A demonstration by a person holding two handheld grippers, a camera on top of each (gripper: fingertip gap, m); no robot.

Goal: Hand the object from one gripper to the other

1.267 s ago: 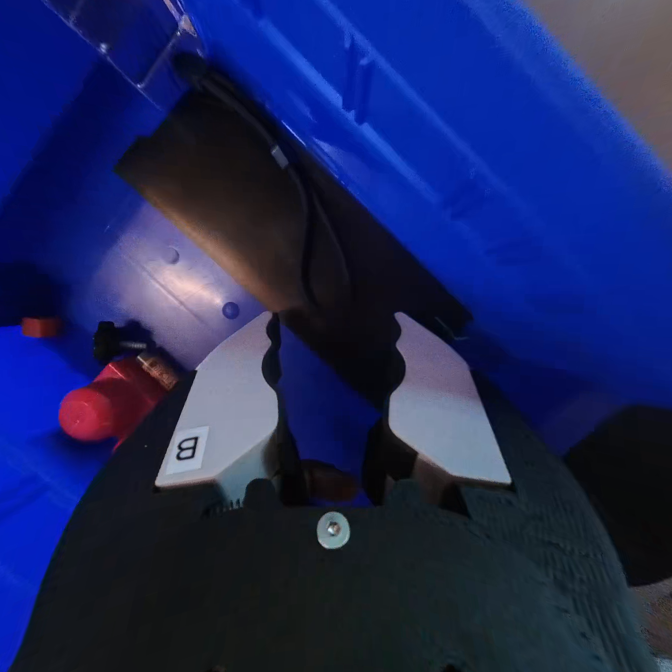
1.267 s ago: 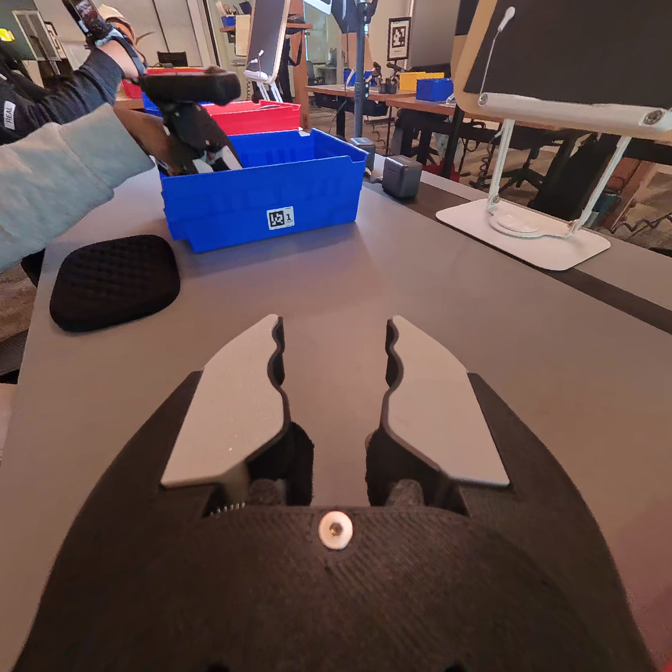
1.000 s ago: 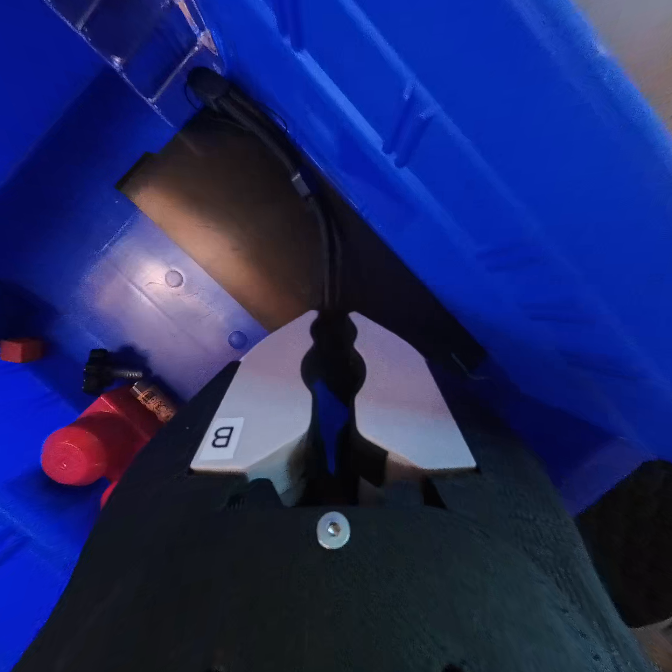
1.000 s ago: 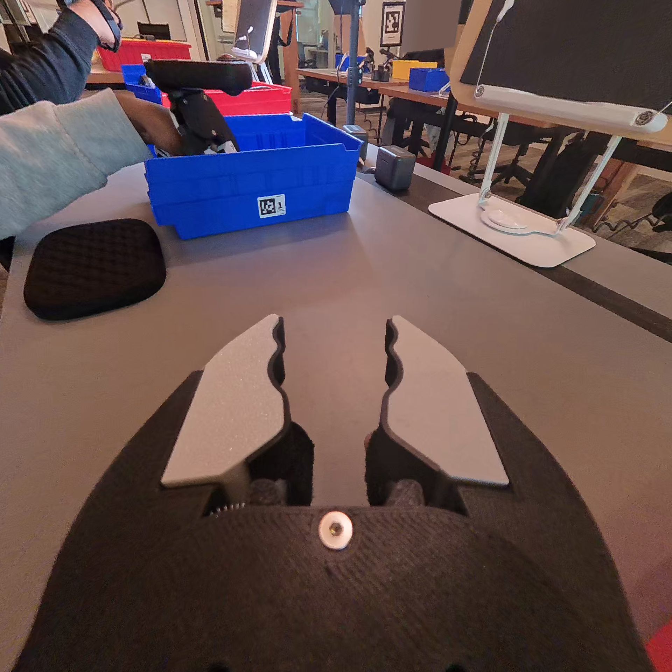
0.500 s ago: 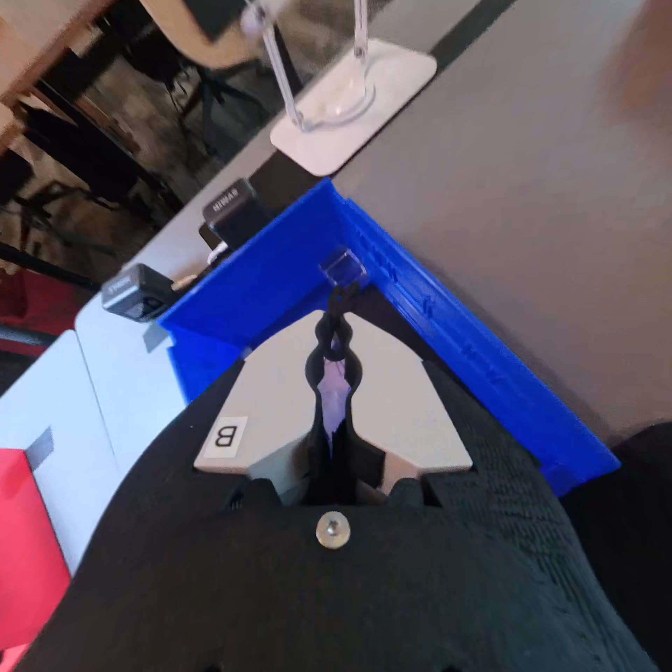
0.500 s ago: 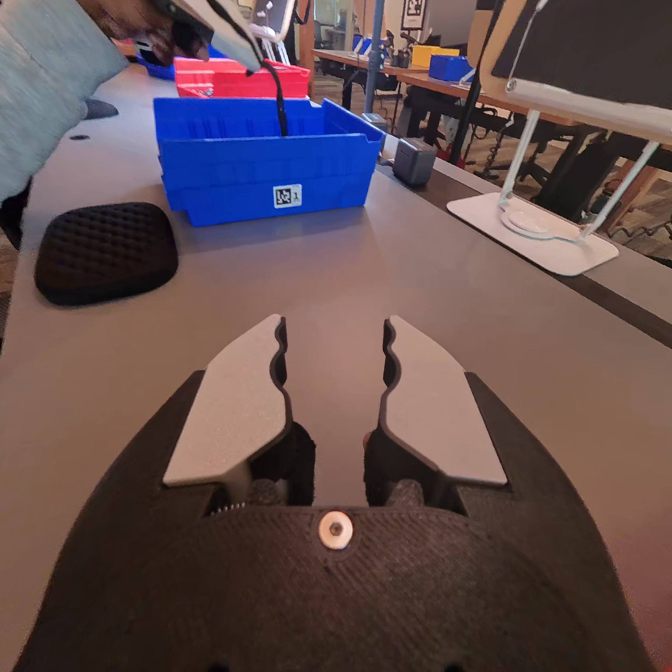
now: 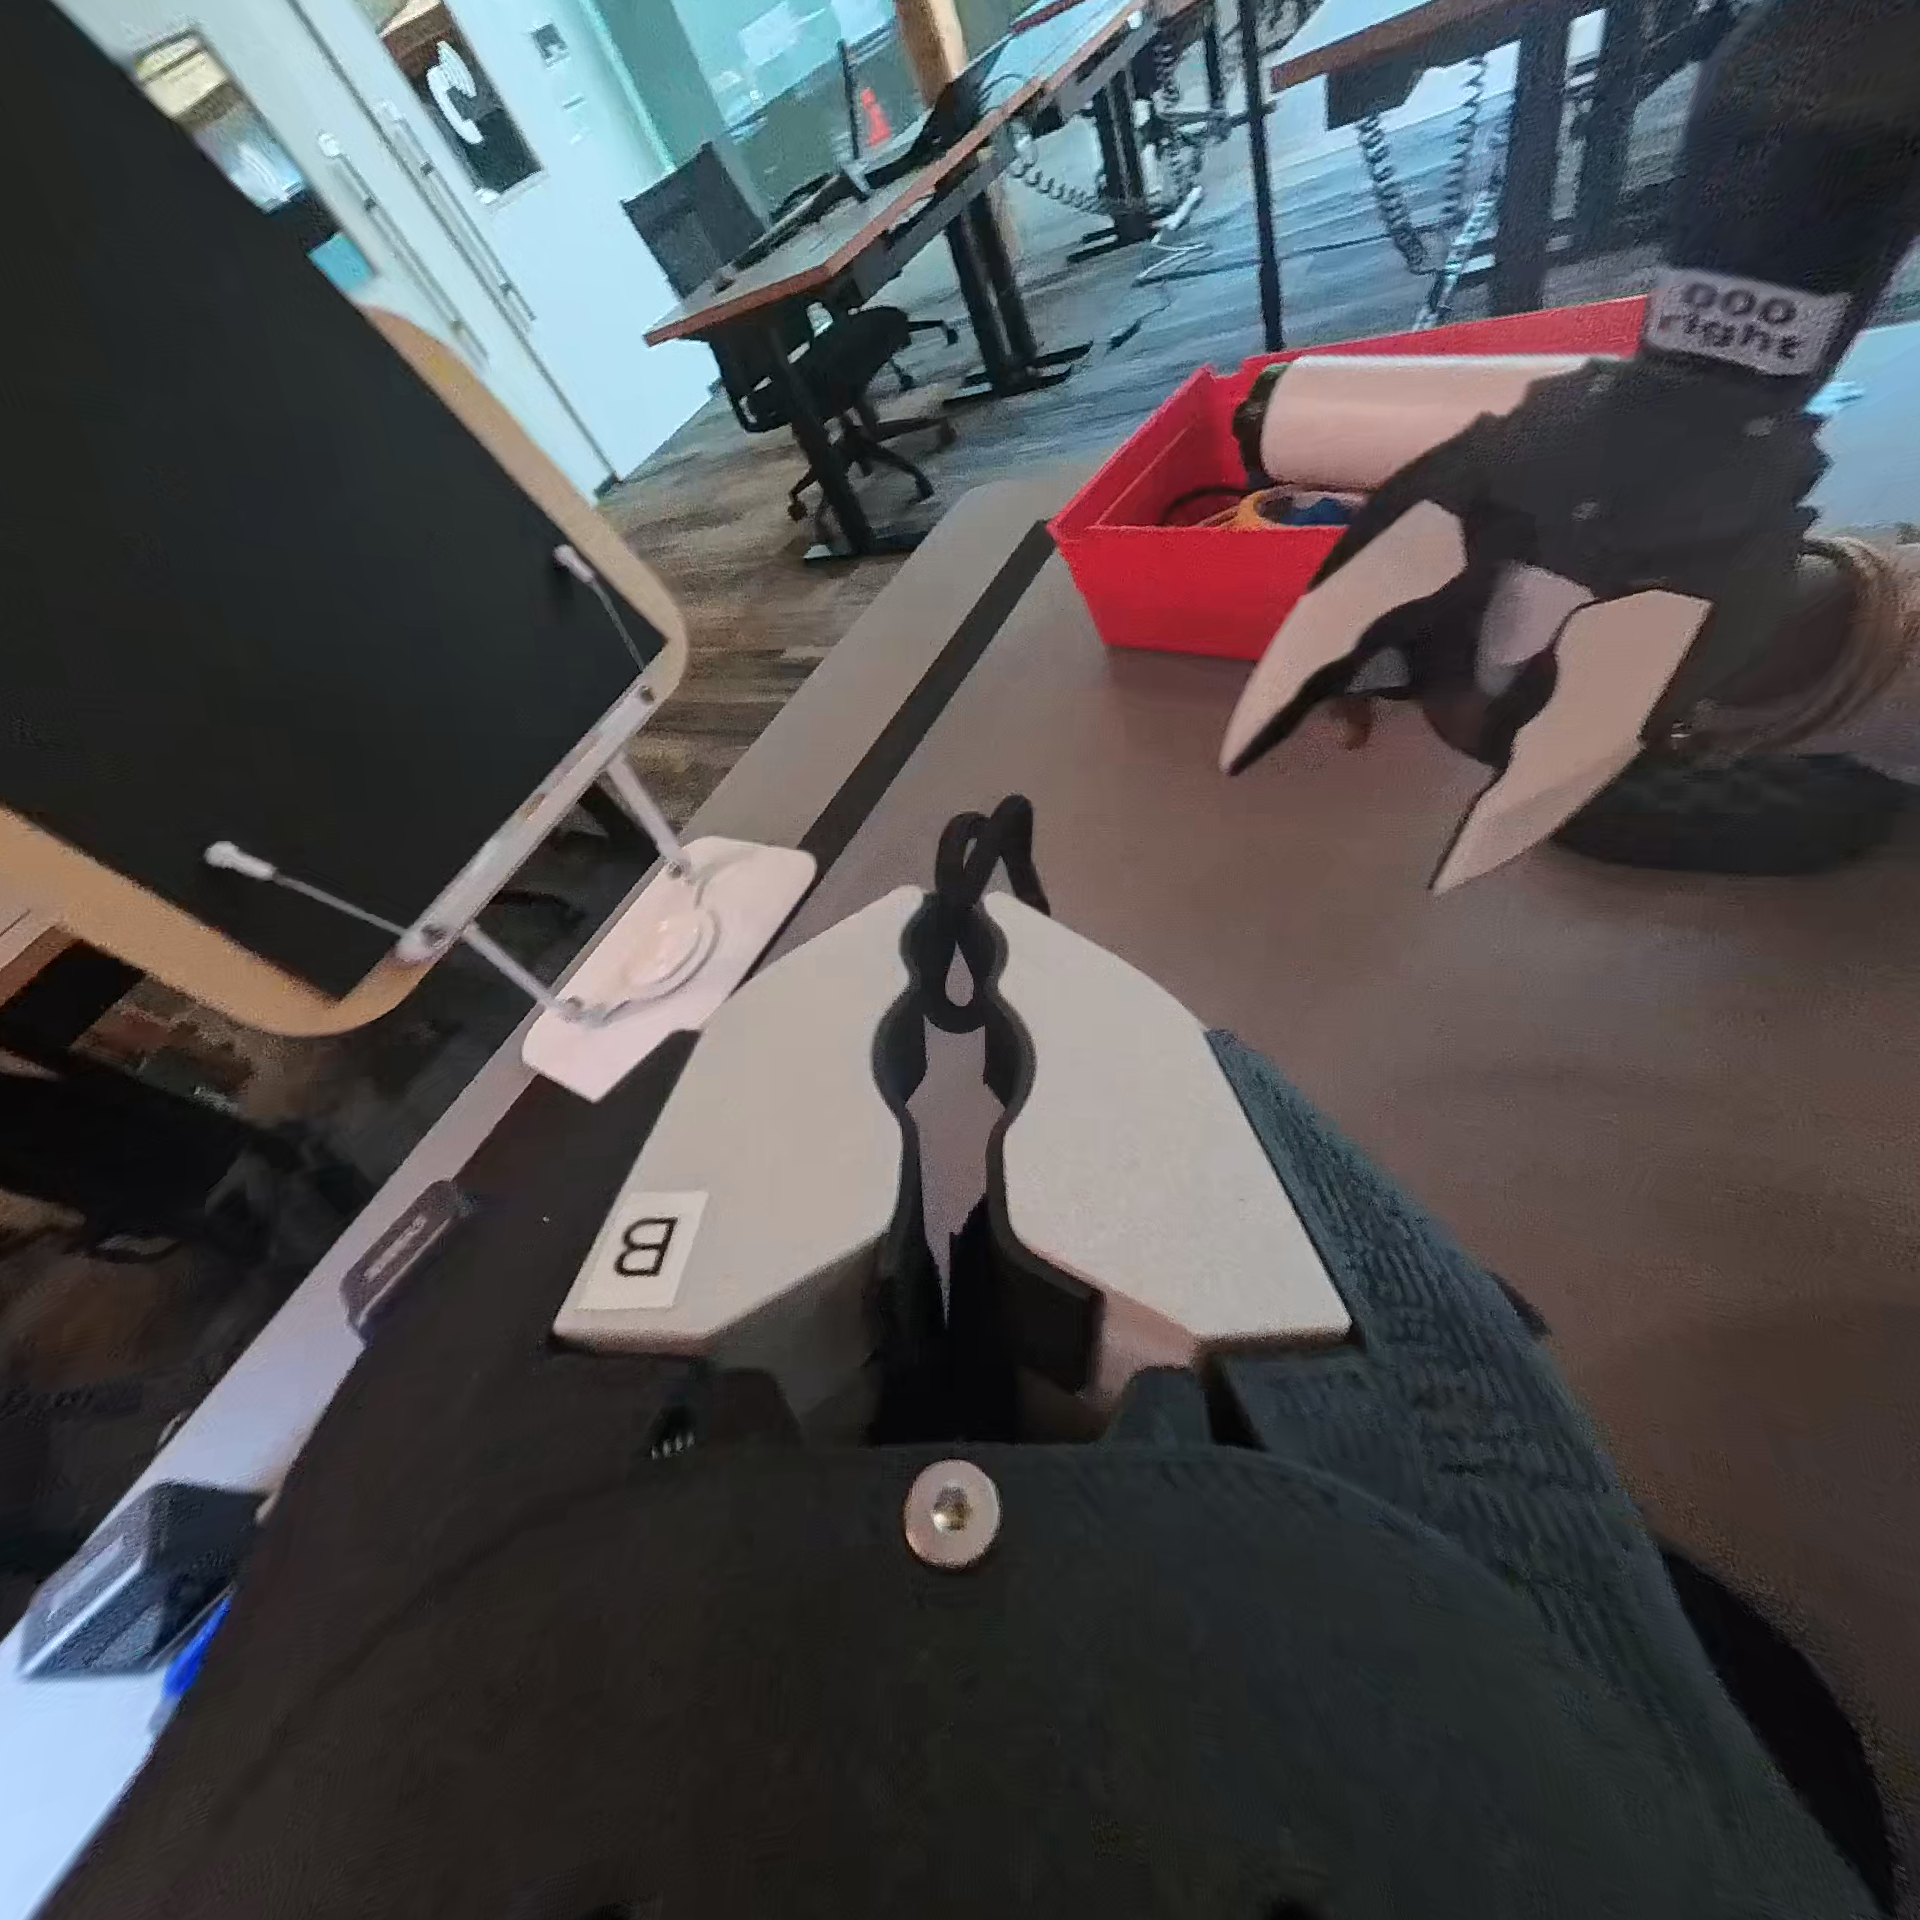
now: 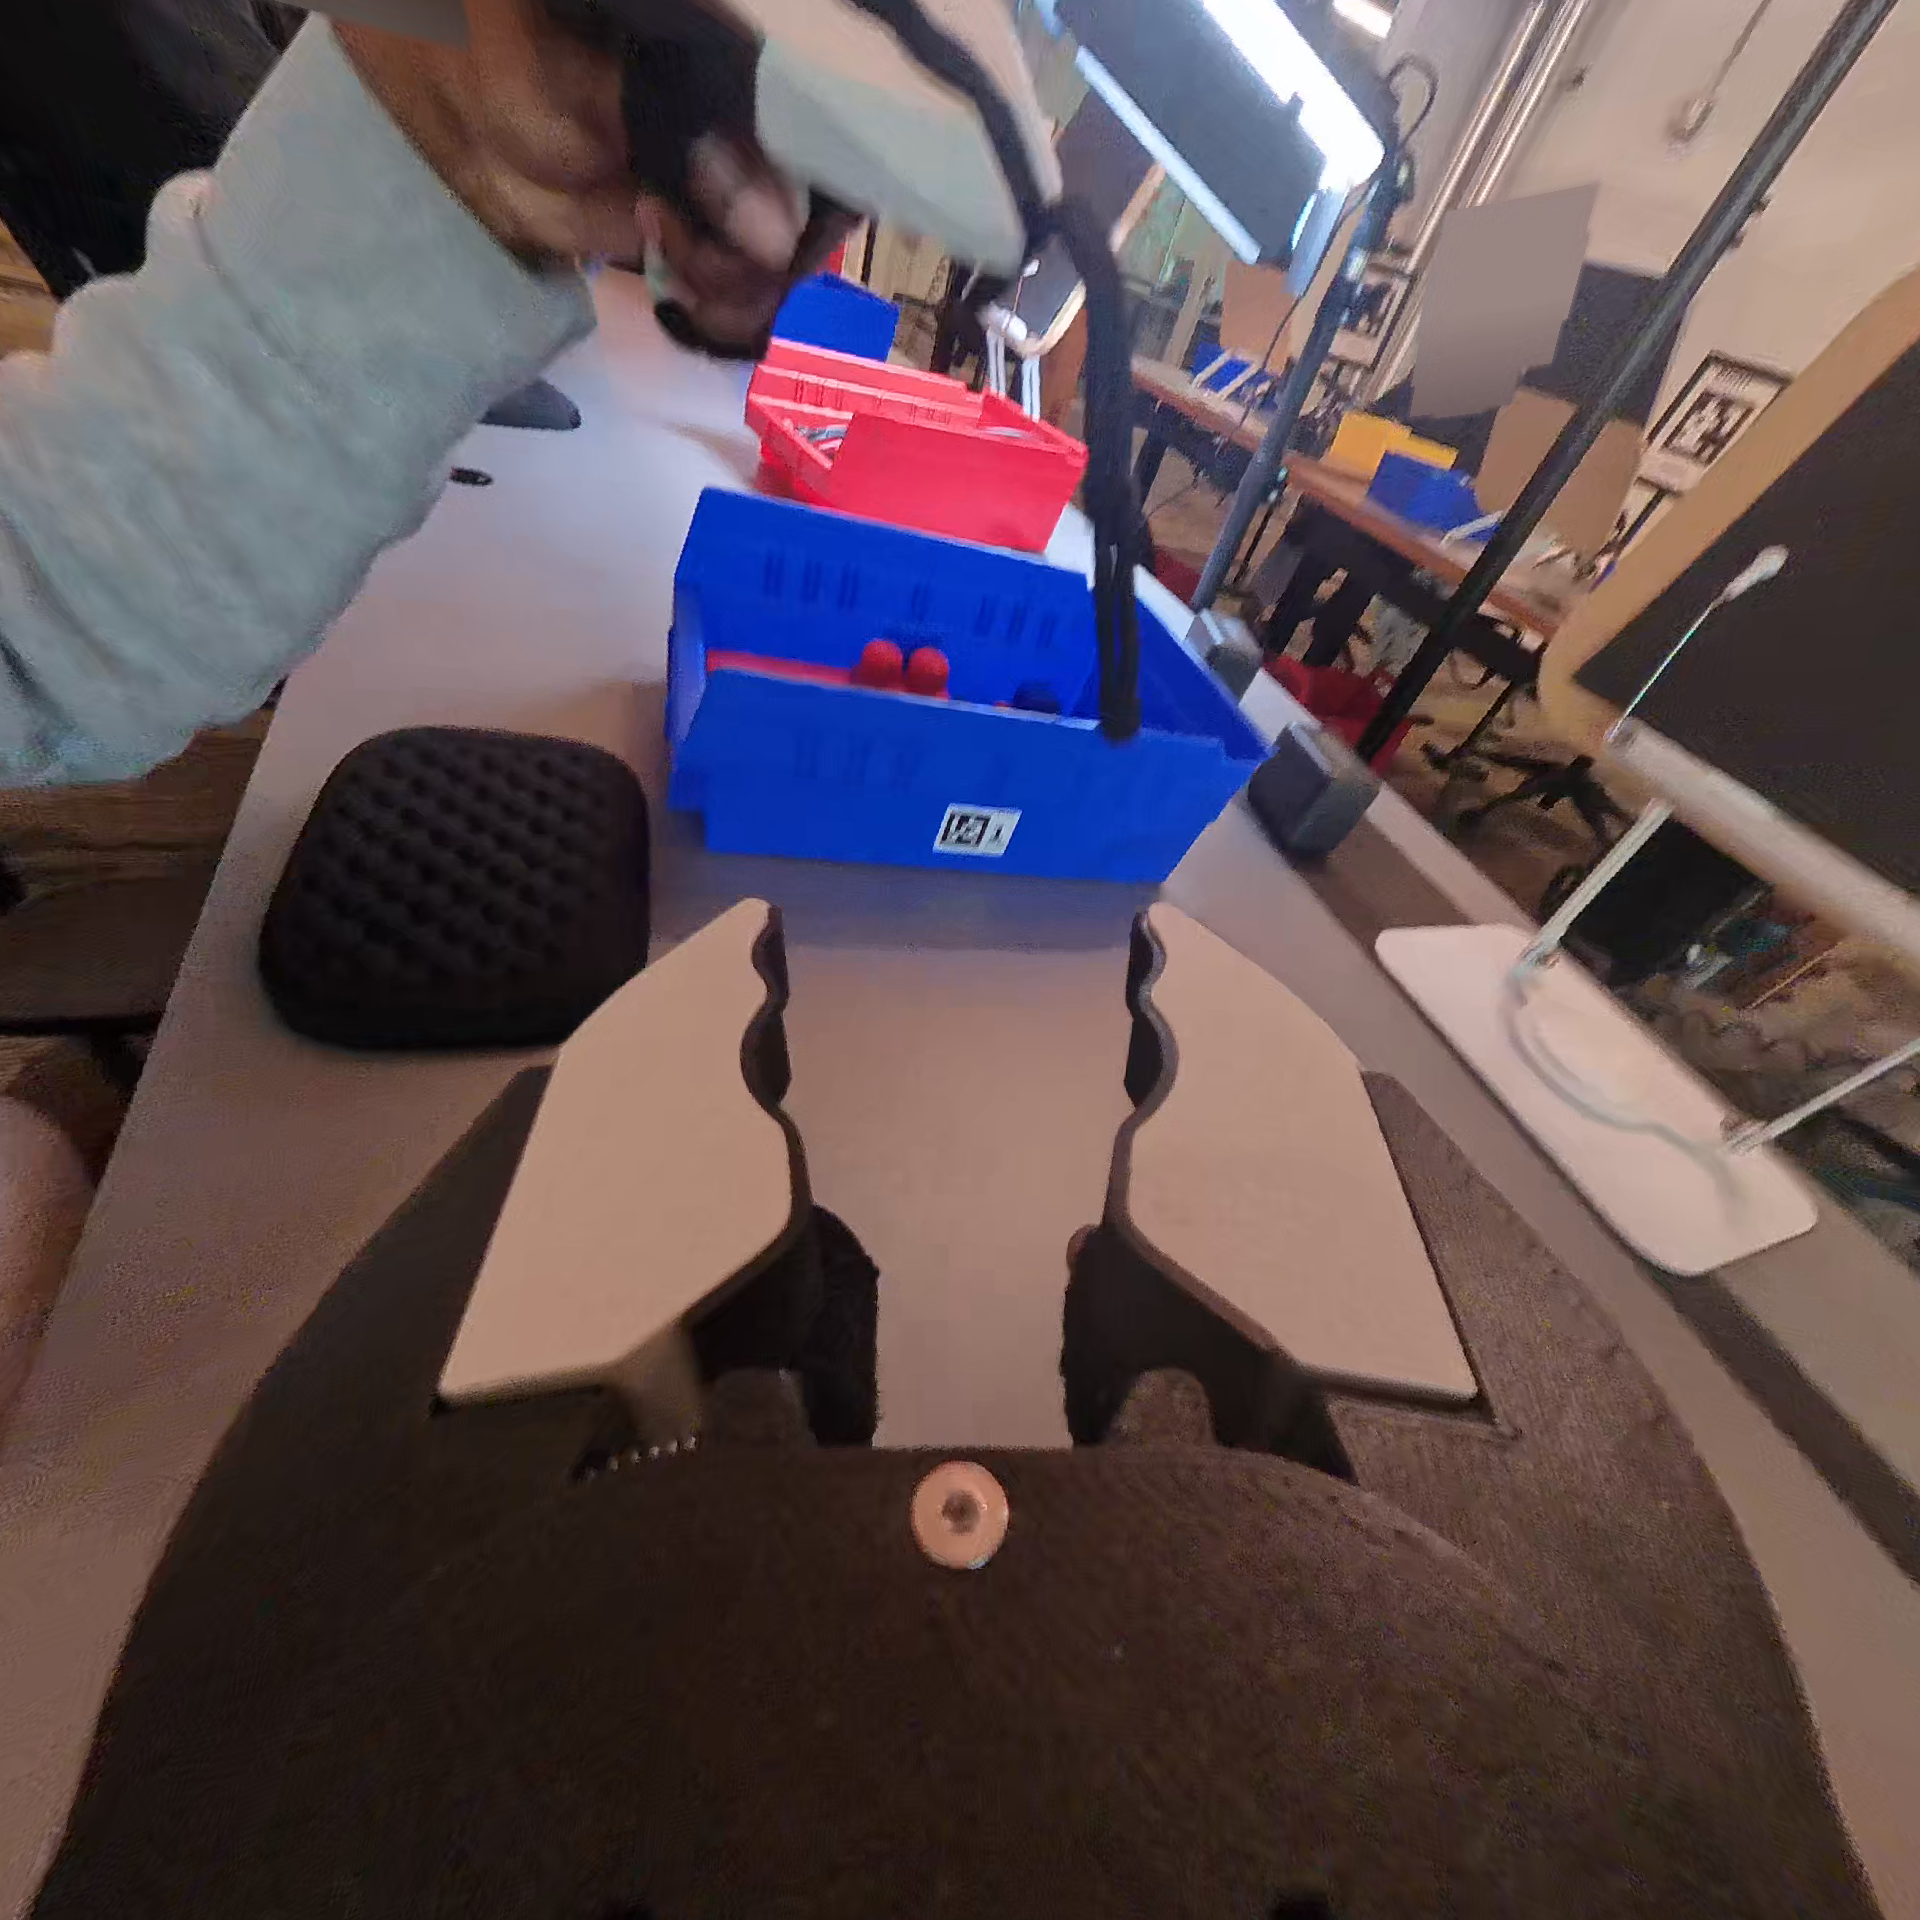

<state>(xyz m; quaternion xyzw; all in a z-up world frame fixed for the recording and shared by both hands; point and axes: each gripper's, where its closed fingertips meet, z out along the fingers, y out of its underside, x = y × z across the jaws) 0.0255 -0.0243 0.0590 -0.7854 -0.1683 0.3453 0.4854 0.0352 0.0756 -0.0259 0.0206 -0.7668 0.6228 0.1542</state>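
I have the black cord (image 7: pixel 971 883) pinched at the tips of my left gripper (image 7: pixel 961 914), a short loop poking out past them; in the right wrist view the cord (image 8: pixel 1107 499) runs down from that raised gripper as a doubled strand, and its lower end meets the near right corner of the blue bin (image 8: pixel 966 774), so I cannot tell whether it has fully cleared the rim or still trails inside. That is the change that counts: a second ago the left gripper was down inside the bin closing on the cord against the wall, and now it is up and out, swung away from the bin toward the middle of the grey table (image 7: pixel 1351 1039), jaws clamped on the cord. My right gripper (image 8: pixel 956 997) has stayed low over the table in front of the bin, jaws spread wide and holding nothing; from the left wrist view it (image 7: pixel 1340 810) sits ahead and to the right, apart from the cord, fingers pointed down and toward it. So I judge the pick is done and the transfer is what remains: bring the two grippers together, close the right one on the hanging strand below the left tips, then release. A limp cord may swing, so I would approach slowly.
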